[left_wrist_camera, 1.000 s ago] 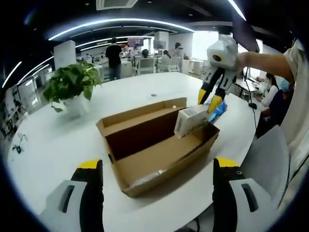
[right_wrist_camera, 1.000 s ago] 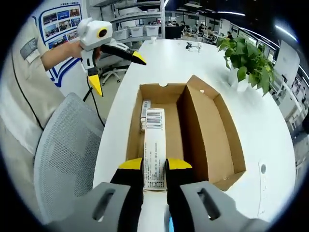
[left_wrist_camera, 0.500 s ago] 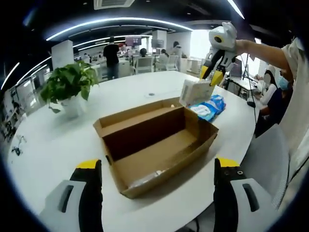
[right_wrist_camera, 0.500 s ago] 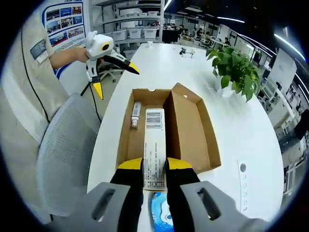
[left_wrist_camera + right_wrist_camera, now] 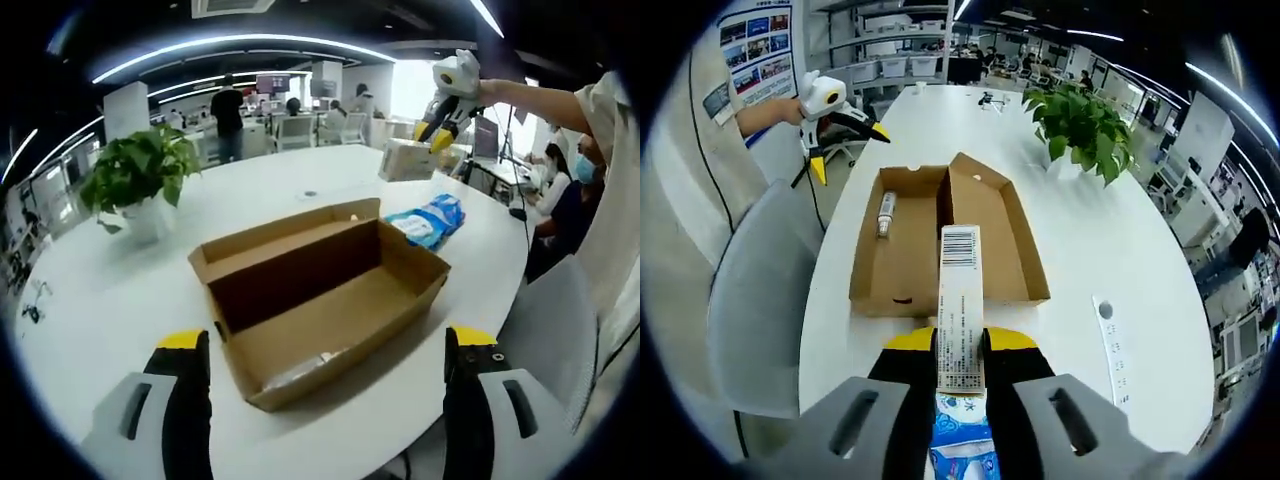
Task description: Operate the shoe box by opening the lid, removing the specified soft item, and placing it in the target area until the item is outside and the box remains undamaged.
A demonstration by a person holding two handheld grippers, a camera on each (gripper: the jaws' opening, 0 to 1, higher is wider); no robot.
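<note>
My right claw (image 5: 960,345) grips the white carton (image 5: 960,300) above the open shoe box (image 5: 940,235) at 12 o'clock, left claw (image 5: 320,410) spread apart on 1 white table (image 5: 120,300).

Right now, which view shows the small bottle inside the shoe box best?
The right gripper view: it looks down into the shoe box, so the bottle lies plainly on the floor. In the left gripper view only a pale sliver shows behind the near wall.

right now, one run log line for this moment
left gripper: open, off box | right gripper: shut on white pack, lifted clear | shoe box: open, tube inside | blue packet: on table
</note>
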